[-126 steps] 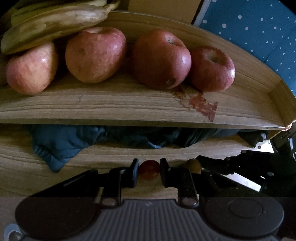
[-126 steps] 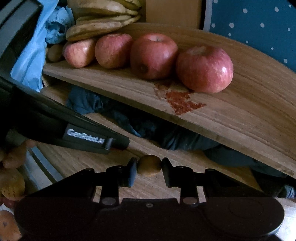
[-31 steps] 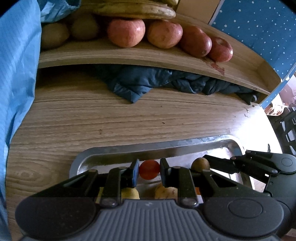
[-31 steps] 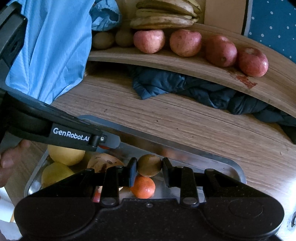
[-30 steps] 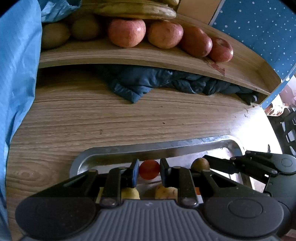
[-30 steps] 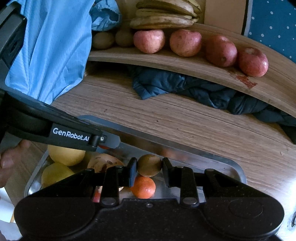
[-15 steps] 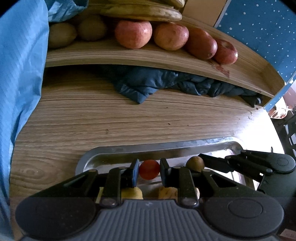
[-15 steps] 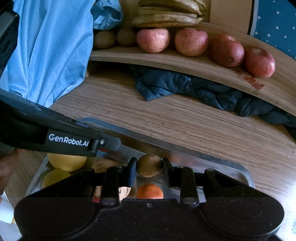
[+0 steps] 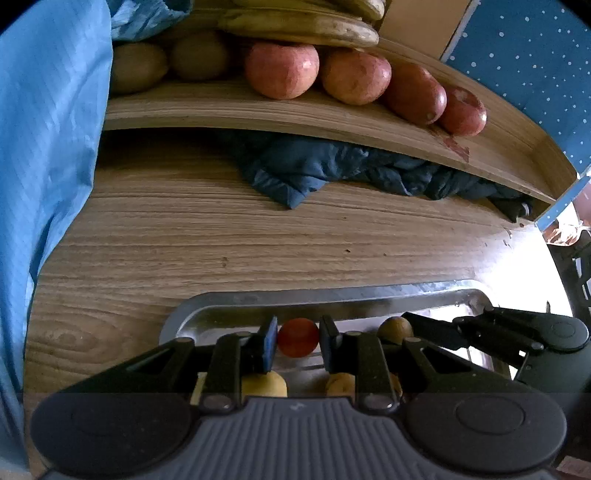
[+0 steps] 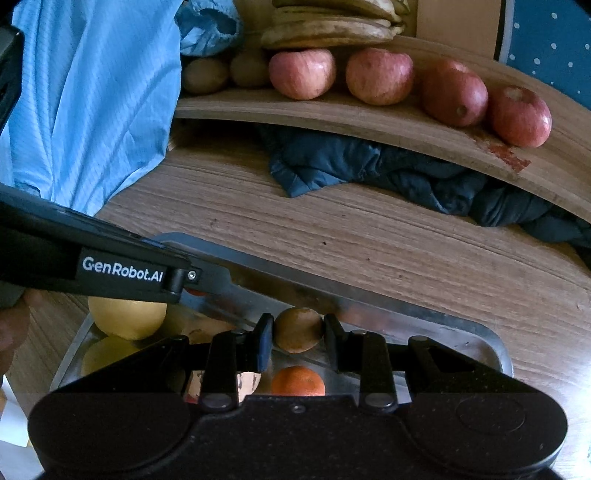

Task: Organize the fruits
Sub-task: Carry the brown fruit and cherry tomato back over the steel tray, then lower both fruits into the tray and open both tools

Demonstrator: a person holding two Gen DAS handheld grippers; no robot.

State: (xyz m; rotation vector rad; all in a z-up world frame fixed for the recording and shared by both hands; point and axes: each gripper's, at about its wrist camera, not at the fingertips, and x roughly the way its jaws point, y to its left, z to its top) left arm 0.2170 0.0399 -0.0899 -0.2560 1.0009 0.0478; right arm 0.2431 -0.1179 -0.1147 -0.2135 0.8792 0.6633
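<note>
Left gripper point(image 9: 297, 338): pinching a small, smooth red fruit point(image 9: 297, 336).
Right gripper point(image 10: 298, 329): clamped on a fuzzy brown kiwi point(image 10: 298, 329).
Position: both held over the steel tray point(image 10: 491, 341), probably mid-sorting.
Shelf point(image 9: 236, 110): curved wood, with round apples point(image 9: 281, 70), kiwis, bananas point(image 9: 299, 27).

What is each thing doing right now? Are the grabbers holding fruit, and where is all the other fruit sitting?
left gripper: shut on the red fruit
right gripper: shut on the brown fruit
metal tray: flat on the table, fruit inside
orange: lying in the tray
apples: four in a row on the shelf
bananas: stacked behind the apples
dark blue cloth: crumpled under the shelf
</note>
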